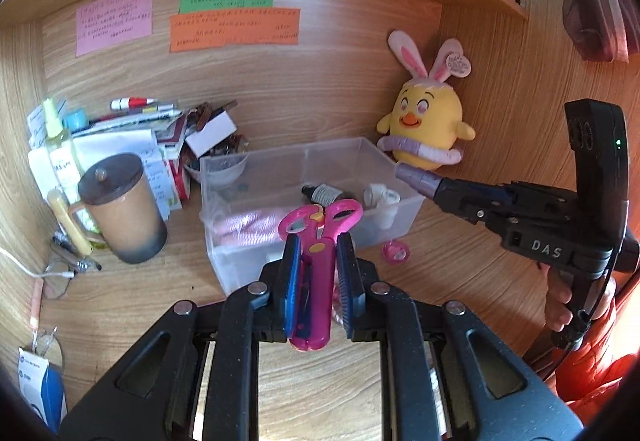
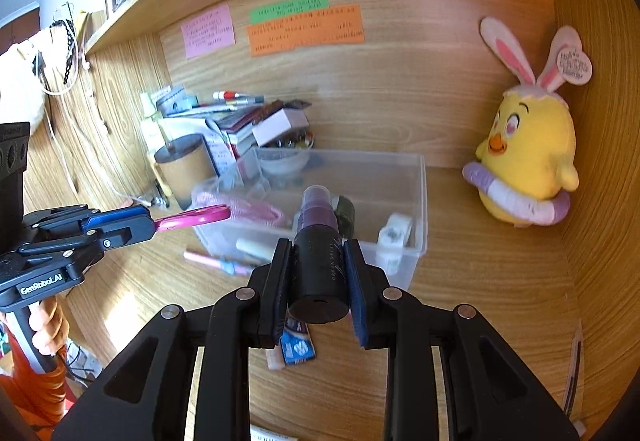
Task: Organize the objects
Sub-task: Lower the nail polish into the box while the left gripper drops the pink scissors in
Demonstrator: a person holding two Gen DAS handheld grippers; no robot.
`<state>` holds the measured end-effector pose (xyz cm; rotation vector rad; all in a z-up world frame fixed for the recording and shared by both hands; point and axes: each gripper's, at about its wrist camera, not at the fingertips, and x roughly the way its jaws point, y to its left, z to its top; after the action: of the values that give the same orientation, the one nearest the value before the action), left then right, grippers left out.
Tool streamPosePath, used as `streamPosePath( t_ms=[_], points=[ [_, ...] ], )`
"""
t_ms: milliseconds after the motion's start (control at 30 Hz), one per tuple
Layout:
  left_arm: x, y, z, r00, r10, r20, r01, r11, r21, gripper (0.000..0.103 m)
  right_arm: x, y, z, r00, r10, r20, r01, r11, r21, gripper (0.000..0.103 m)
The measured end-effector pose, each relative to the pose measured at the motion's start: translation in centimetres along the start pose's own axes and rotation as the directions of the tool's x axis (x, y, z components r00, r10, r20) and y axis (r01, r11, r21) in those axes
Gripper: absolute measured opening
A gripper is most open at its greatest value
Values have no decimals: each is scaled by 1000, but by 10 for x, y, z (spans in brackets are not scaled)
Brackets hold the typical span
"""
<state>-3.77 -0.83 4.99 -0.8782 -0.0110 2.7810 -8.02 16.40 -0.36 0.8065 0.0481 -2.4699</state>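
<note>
Left gripper [image 1: 318,247] clenched on pink scissors [image 1: 320,229], right gripper [image 2: 318,247] clenched on a dark bottle [image 2: 320,261], both above the wooden surface [image 1: 440,261] near the clear box [image 1: 408,201]; carrying step, probably; next, lowering over the box before releasing

The left gripper [image 1: 316,265] pointed forward and downward toward the clear plastic bin [image 1: 256,161], its blue-padded fingers [image 1: 291,281] clamped on the sides of closed pink scissors [image 1: 316,241], whose loop handles stuck out ahead toward the bin. The right gripper [image 2: 318,269] pointed the same way toward the bin, just to the right of the left one, its fingers [image 2: 356,281] pressed against a dark cylindrical bottle [image 2: 318,265] with a purple cap end aimed at the bin. Both stood above the surface [image 1: 440,273], near the bin's front wall. A hand [image 2: 44,325] wrapped the left gripper's handle; fingers of the other hand [image 1: 560,305] curled around the right one's grip.
</note>
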Motion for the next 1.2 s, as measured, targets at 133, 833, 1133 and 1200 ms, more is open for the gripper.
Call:
streamPosePath(
  t_ms=[133,833,1133,1200],
  points=[
    [11,-4,13,1000,-13,9,13,1000,3,17,6,0,8,1000,-5,12,5,1000,-9,24],
    [128,-2,37,985,47,-163,-47,999,2,17,82,-41,22,991,-64,-117,67,997,23,24],
    [137,-1,33,983,44,-180,-43,999,7,17,104,-36,20,984,-57,-166,59,998,4,24],
    [135,-1,34,983,40,-180,-39,999,9,17,104,-36,20,983,-63,-169,65,998,2,24]
  ],
)
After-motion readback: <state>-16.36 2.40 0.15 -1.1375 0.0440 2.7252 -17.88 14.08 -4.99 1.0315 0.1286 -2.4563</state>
